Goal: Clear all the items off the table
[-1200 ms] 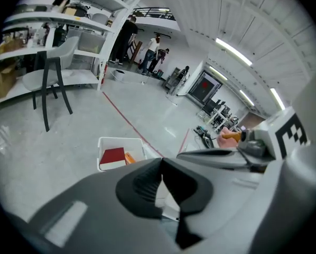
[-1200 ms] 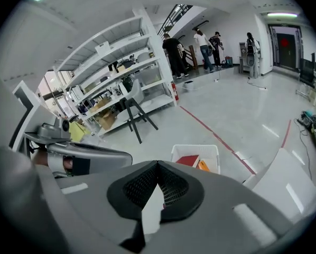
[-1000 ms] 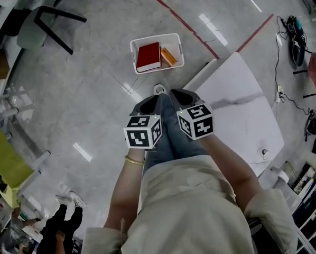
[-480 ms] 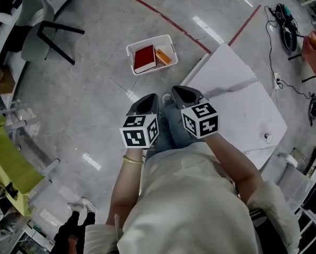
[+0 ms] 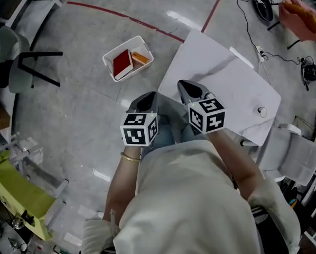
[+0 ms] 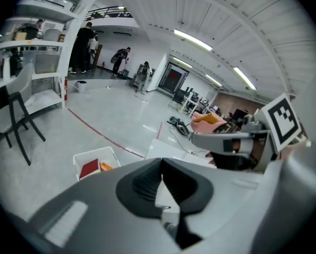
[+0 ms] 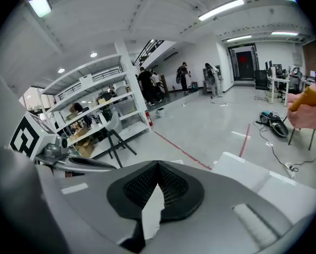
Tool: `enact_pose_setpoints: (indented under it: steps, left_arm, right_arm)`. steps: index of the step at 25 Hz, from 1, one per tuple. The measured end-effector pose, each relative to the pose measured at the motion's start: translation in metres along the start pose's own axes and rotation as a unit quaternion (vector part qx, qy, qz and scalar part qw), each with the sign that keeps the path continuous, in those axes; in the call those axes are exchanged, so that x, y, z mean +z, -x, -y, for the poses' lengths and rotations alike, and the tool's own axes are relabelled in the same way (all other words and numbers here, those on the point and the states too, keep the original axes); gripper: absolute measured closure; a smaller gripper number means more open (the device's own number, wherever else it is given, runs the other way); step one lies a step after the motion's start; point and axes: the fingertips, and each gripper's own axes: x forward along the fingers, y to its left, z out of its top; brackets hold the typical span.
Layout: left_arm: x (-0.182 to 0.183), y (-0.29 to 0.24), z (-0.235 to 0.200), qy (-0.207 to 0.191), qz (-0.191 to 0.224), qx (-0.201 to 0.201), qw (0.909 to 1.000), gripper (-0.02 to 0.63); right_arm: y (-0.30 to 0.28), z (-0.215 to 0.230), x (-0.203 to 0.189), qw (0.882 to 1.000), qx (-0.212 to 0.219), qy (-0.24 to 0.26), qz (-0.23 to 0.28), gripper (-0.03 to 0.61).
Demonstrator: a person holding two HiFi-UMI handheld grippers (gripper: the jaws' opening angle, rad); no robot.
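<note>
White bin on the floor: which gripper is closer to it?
Left. In the head view the left gripper is just below-right of the bin; the right gripper is farther right, by the table.

White table and grey floor, seen from above

The marbled white table [image 5: 221, 73] carries one small round thing [image 5: 261, 110] near its edge, too small to identify. On the glossy grey floor [image 5: 84, 115] beside it stand a white bin [image 5: 120, 48] and a dark-legged chair [image 5: 20, 62]; a red line [image 5: 115, 14] runs across.
</note>
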Motion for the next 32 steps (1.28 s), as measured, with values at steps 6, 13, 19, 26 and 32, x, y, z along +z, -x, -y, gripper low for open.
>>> enact_pose_setpoints:
  steps: [6,13,19,26,32]
  left_arm:
    - [0.001,-0.029,0.073,-0.043,-0.017,-0.047,0.9978,0.604]
    - [-0.033,-0.062,0.166,-0.097,-0.040,-0.091,0.9904,0.604]
    - [-0.066,-0.074,0.240,-0.119,-0.057,-0.115,0.9845,0.604]
    - [-0.099,-0.078,0.318,-0.146,-0.064,-0.146,0.9762,0.604]
    - [-0.123,-0.081,0.374,-0.177,-0.074,-0.179,0.9649,0.604]
  right_arm:
    - [0.060,0.060,-0.012,0.997,-0.053,-0.042,0.034,0.580]
    - [0.141,0.120,-0.066,0.988,-0.109,-0.088,0.063,0.580]
    - [0.201,0.157,-0.111,0.982,-0.139,-0.106,0.068,0.580]
    - [0.265,0.188,-0.152,0.976,-0.165,-0.119,0.081,0.580]
    - [0.315,0.211,-0.184,0.966,-0.196,-0.141,0.095,0.580]
